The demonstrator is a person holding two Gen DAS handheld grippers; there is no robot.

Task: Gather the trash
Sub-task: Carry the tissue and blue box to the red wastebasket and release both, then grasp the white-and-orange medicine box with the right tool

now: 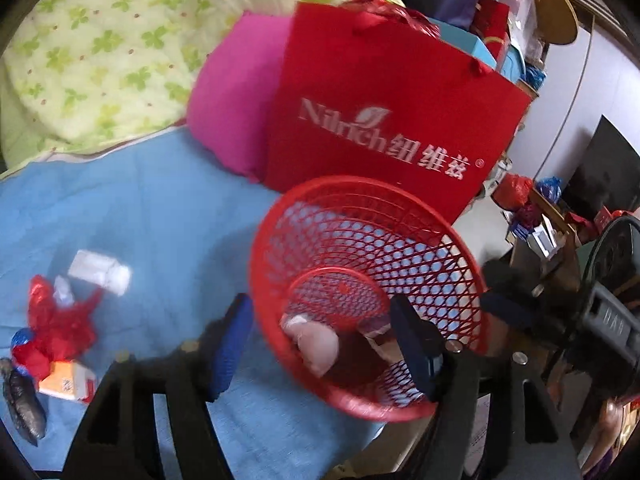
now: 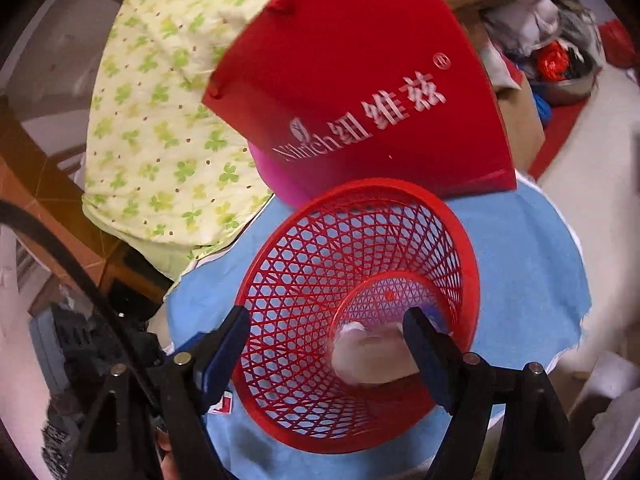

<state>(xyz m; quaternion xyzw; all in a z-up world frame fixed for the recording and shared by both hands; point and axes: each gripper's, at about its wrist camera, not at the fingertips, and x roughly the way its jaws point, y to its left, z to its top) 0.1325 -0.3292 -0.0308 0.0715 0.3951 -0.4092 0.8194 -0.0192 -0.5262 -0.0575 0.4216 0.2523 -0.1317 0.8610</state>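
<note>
- Left wrist view: the left gripper (image 1: 320, 340) sits at the bottom of the frame with its fingers spread wide apart, one on each side of the near rim of a red mesh basket (image 1: 400, 248), holding nothing.
- The basket stands right of centre on a blue cloth (image 1: 152, 216) that covers the surface; a pale crumpled wad (image 1: 314, 346) and some darker scraps lie at its bottom.
- At the lower left of the frame a heap of trash lies loose on the cloth: a white wrapper (image 1: 100, 272), a crumpled red plastic bag (image 1: 60, 324), an orange and white carton (image 1: 68, 382) and a dark grey bag (image 1: 24, 408).
- Behind the basket stands a red paper bag (image 1: 384, 120), with a pink cushion (image 1: 236, 108) to its left and a green clover quilt (image 1: 116, 44) at the upper left.
- Right wrist view: the right gripper (image 2: 328, 356) is also parted wide and empty, its fingers straddling the basket (image 2: 360, 264) rim.
- The pale wad (image 2: 368, 360) lies inside, just left of the right-hand finger.
</note>
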